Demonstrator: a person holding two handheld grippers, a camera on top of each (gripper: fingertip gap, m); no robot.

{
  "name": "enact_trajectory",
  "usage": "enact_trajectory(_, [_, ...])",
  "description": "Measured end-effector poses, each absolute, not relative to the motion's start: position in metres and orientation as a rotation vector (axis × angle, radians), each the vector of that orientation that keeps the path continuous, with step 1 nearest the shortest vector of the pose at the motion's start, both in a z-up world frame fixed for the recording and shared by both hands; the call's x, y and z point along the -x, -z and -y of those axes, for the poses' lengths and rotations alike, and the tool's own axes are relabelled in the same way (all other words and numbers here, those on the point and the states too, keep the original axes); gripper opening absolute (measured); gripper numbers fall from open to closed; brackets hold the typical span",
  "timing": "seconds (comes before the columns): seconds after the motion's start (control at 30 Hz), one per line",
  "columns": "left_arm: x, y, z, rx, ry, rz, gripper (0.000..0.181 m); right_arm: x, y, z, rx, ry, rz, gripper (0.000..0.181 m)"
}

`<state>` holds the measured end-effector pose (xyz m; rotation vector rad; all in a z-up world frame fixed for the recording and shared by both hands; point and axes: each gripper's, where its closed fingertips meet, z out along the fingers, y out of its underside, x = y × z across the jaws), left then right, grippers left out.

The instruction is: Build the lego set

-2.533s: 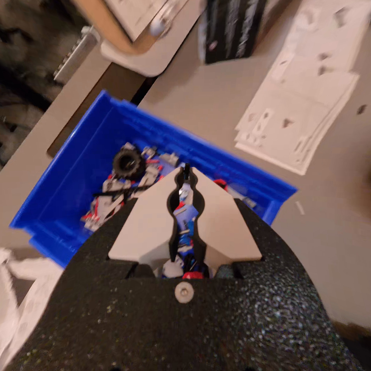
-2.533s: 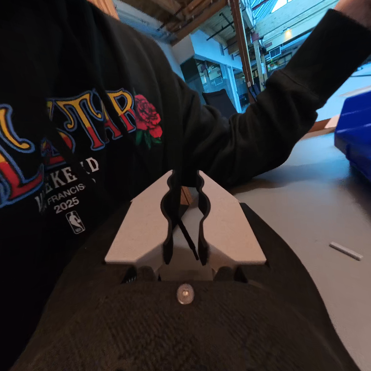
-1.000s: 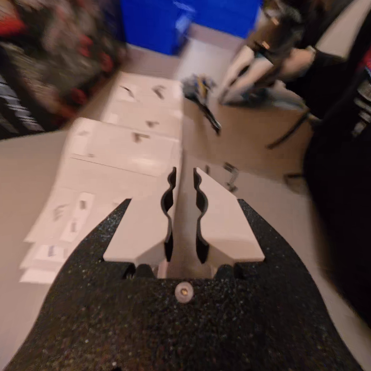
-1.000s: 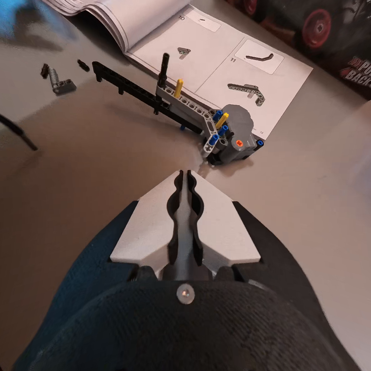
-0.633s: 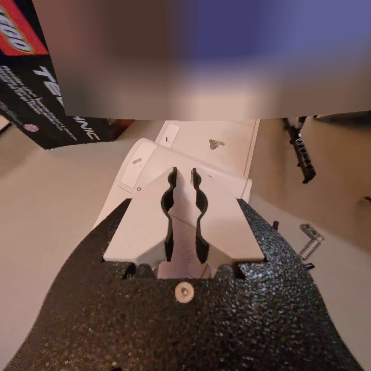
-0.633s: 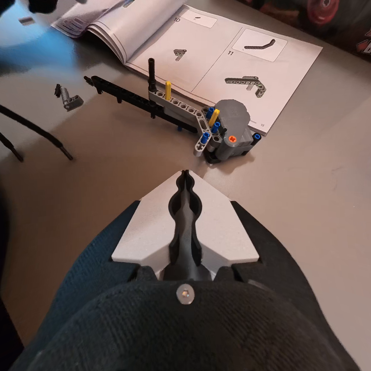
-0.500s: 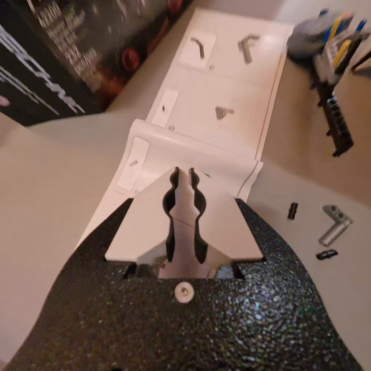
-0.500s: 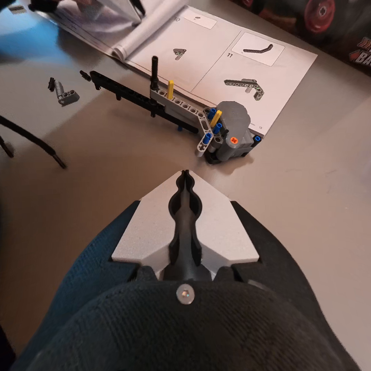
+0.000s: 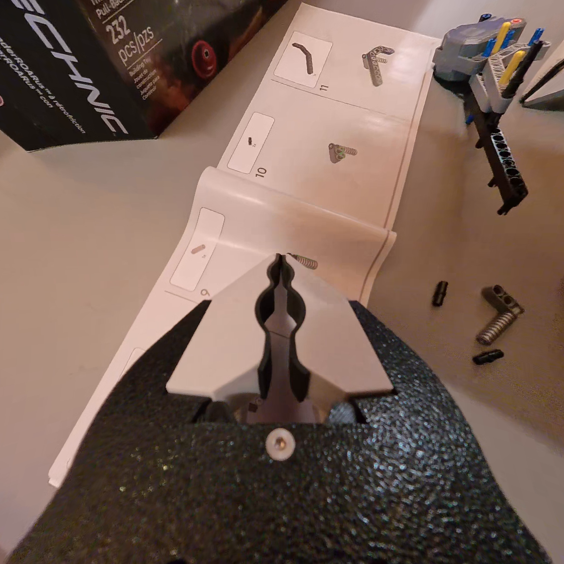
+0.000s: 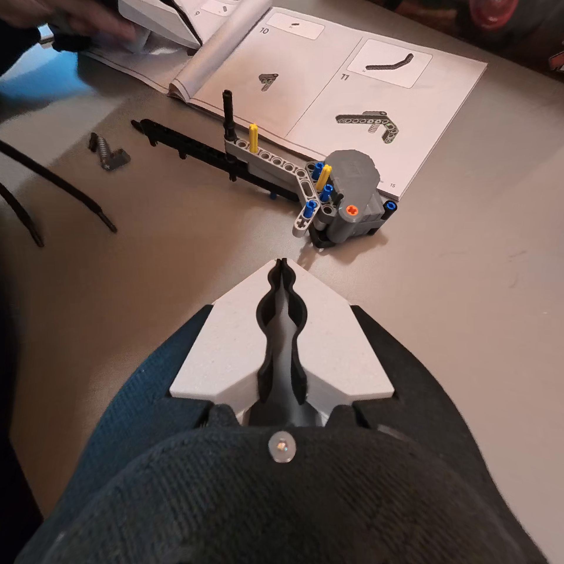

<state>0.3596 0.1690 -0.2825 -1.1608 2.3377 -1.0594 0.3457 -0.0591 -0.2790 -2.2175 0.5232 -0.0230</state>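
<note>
The part-built model (image 10: pixel 341 189), a grey motor block with a grey angled beam, a long black beam and blue and yellow pins, lies on the table at the edge of the open instruction booklet (image 10: pixel 320 91). It also shows at the top right of the left wrist view (image 9: pixel 488 61). My right gripper (image 10: pixel 280 261) is shut and empty, just in front of the model. My left gripper (image 9: pixel 280 258) is shut with its tips on a curled page of the booklet (image 9: pixel 305 195). I cannot tell whether it pinches the paper.
A grey elbow piece with a spring (image 9: pixel 497 317) and two black pins (image 9: pixel 439 293) lie right of the booklet. The black set box (image 9: pixel 76 61) stands at the far left. Two black cords (image 10: pixel 61 189) hang over the table at left. Left tips to right tips: about 25 cm.
My left gripper swung from the blue bin to the booklet and its jaws closed over the page. My right gripper turned to the model and shut, then stayed put.
</note>
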Motion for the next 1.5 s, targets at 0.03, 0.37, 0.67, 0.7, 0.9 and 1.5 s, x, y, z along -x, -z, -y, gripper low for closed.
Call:
enact_trajectory(0.03, [-0.359,0.283,-0.169,1.168,1.066,-2.338,0.0,-0.346,0.279,0.059,2.215,0.014,-0.527,0.0])
enact_trajectory(0.37, [-0.359,0.282,-0.169,1.222,1.123,-2.351,0.0,-0.346,0.279,0.059,2.211,-0.002,-0.533,0.0])
enact_trajectory(0.67, [-0.361,0.282,-0.17,1.269,1.169,-2.36,0.0,-0.347,0.279,0.059,2.206,-0.024,-0.543,0.0])
enact_trajectory(0.7, [-0.363,0.282,-0.171,1.264,1.155,-2.353,0.0,-0.347,0.279,0.059,2.207,-0.02,-0.541,0.0])
enact_trajectory(0.9, [-0.369,0.28,-0.172,1.145,1.05,-2.334,0.0,-0.347,0.279,0.059,2.229,0.067,-0.504,0.0])
enact_trajectory(1.5, [-0.233,0.281,-0.117,0.643,1.128,-2.658,0.021,-0.306,0.265,0.044,2.234,0.101,-0.324,0.016])
